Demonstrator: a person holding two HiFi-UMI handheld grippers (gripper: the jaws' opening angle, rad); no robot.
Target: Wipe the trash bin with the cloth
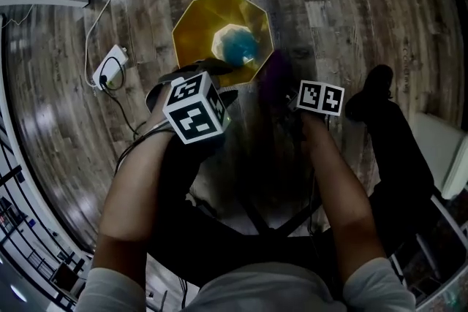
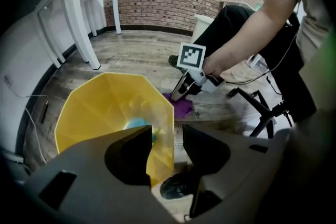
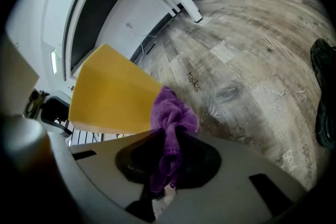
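Your two forearms fill the bottom of the head view, each ending in a cube of black-and-white square markers. Your left gripper (image 2: 167, 139) has its jaws spread, and a stretch of the trash bin's (image 2: 94, 113) near rim shows in the gap with neither pad pressing on it. Your right gripper (image 3: 168, 140) is pinched on the cloth (image 3: 170, 113), which bunches above the jaws and trails down between them.

You have the bin upright on the wooden floor (image 1: 344, 4) just ahead of you, mouth up. It is plain yellow plastic with an eight-sided rim, and its flat panels narrow toward a paler base. Something blue-green (image 1: 238, 47) lies at the bottom inside; what it is cannot be made out. The cloth is purple and fuzzy like a towel, crumpled into folds. It hangs just beside the bin's outer wall on your right side, and whether it touches the wall cannot be told.

You will find no brand or label on the bin or the cloth. Dark lettering sits on the floor planks (image 3: 193, 81) in the right gripper view, too warped to read surely. A white plug block (image 1: 110, 66) with its cable lies left of the bin.
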